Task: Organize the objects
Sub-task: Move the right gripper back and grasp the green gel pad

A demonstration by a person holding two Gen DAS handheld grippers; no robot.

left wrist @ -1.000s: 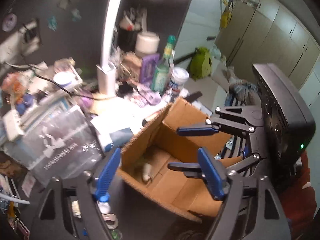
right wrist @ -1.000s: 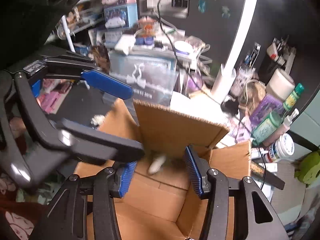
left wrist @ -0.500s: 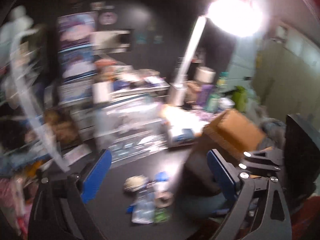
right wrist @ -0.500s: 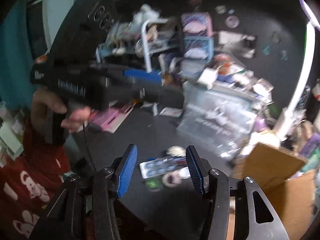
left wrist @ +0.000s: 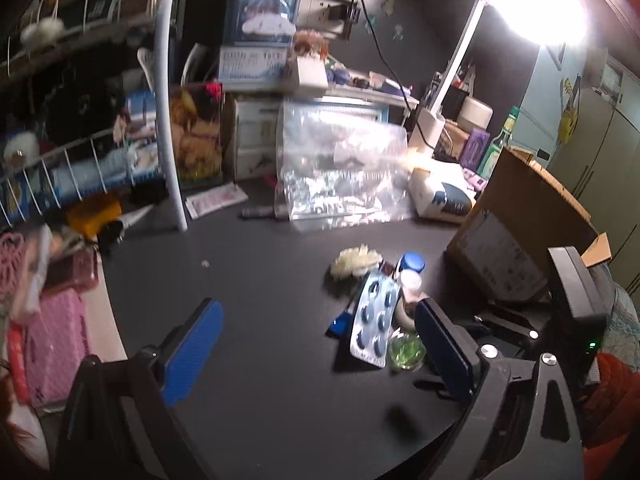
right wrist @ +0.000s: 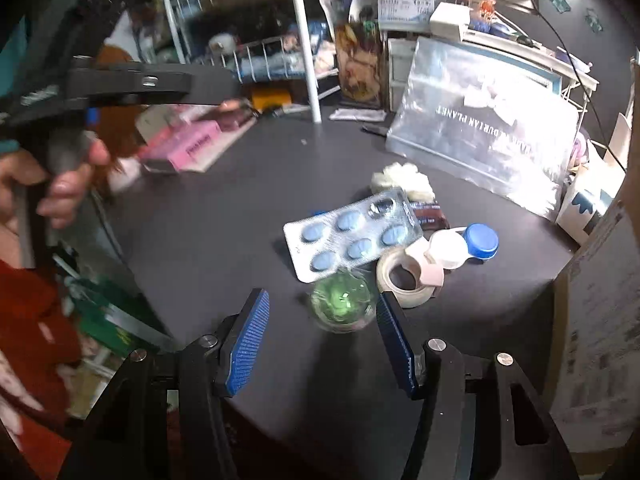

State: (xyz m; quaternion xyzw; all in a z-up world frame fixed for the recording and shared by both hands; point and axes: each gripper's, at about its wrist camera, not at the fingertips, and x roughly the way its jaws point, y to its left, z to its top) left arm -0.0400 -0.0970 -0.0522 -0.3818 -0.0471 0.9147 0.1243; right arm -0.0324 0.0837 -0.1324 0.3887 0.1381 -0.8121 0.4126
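Grippers checked — we find the left gripper (left wrist: 320, 344) and right gripper (right wrist: 322, 340) both spread wide, empty; green glass ball (right wrist: 343, 303) lies between the right's fingers.

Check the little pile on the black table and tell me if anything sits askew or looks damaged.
The blister pack lies tilted, propped on the green glass jar and the tape roll rather than flat. One pocket looks already emptied. Nothing appears spilled.

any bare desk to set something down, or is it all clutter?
Bare desk runs from the pink boxes across to the blister pack, in front of the plastic bag. Crowded by the cardboard box: pack, tape roll, green-filled jar and contact lens case touch.
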